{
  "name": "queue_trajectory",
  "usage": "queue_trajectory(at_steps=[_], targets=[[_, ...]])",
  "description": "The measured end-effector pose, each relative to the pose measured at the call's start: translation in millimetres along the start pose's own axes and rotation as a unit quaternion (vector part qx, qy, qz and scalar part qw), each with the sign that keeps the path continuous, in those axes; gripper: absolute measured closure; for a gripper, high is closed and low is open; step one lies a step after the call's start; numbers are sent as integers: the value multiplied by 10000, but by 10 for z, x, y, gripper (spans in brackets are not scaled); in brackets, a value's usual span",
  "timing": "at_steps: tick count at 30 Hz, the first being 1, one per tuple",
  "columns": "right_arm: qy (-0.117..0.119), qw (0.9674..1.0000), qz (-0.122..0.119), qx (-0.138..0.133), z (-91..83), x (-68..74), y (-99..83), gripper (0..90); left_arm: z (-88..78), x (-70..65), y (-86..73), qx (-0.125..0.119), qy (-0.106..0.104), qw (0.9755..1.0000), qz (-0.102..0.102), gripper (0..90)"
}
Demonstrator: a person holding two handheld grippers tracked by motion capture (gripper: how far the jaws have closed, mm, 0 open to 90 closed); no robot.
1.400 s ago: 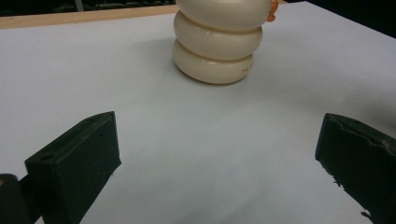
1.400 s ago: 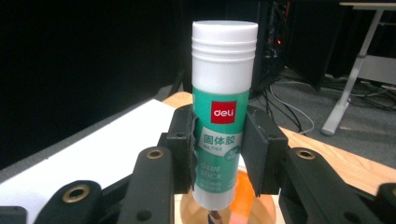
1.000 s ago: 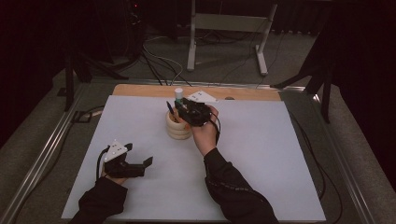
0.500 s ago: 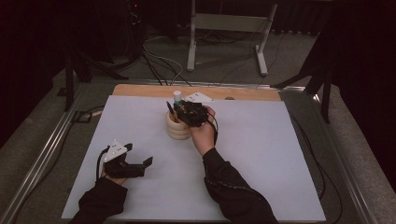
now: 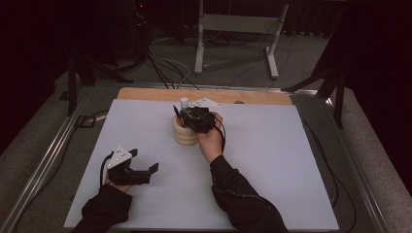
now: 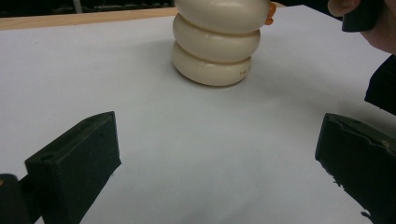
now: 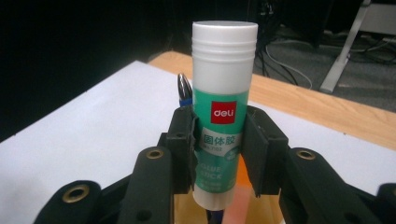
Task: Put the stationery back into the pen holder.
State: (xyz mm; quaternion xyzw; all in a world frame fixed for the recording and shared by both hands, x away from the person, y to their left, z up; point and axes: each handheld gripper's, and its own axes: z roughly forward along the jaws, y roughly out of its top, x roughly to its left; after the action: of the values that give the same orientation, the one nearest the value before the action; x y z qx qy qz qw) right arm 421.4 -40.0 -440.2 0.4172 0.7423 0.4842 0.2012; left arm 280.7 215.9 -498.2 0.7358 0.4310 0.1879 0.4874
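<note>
A cream ribbed holder [image 5: 185, 132] of stacked rounded rings [image 6: 215, 42] stands on the white mat. My right gripper [image 7: 219, 149] is shut on a green-and-white glue stick [image 7: 223, 102], held upright just over the holder's mouth [image 5: 184, 103]. A dark pen tip [image 7: 184, 88] pokes up behind the stick. My left gripper [image 5: 145, 171] rests open on the mat at the front left, its jaws wide apart [image 6: 219, 163] and pointing at the holder with nothing between them.
The white mat [image 5: 272, 160] covers a wooden table [image 5: 252, 96]. A white card [image 5: 204, 102] lies behind the holder. A metal stand [image 5: 233, 39] and cables lie on the floor beyond. Rails run along the table's sides.
My right gripper with the glue stick has shifted slightly over the holder; the stick sits a little lower. The left gripper has not moved.
</note>
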Motion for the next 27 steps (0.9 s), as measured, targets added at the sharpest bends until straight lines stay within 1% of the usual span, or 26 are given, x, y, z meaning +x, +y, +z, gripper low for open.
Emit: queue_trajectory(at_steps=[5, 6, 7, 9, 11, 13, 20, 22, 27], targets=[[46, 9999, 31, 110, 16, -8, -21, 654, -5, 1, 4, -14, 15, 10000, 4, 3], [35, 9999, 61, 129, 17, -9, -25, 654, -5, 2, 1, -14, 11, 10000, -4, 3], [73, 9998, 114, 164, 13, -19, -27, 654, -3, 2, -1, -2, 10, 10000, 0, 3], [67, 9997, 131, 194, 7, -19, -25, 653, -1, 1, -3, 1, 0, 10000, -5, 3], [112, 9994, 175, 285, 12, -19, -18, 653, 1, 1, -1, 1, 7, 10000, 7, 3], [96, 9990, 168, 398, 24, -13, -7, 652, 1, 3, -1, 0, 2, 10000, -7, 3], [41, 9979, 252, 593, 73, -15, -17, 651, -1, 9, -1, 7, 13, 10000, -9, 4], [78, 9975, 294, 638, 84, -21, -21, 651, 0, 8, -2, 7, 5, 10000, -22, 4], [1, 9970, 250, 737, 93, -18, -9, 650, 0, 7, -1, 10, 5, 10000, -12, 3]])
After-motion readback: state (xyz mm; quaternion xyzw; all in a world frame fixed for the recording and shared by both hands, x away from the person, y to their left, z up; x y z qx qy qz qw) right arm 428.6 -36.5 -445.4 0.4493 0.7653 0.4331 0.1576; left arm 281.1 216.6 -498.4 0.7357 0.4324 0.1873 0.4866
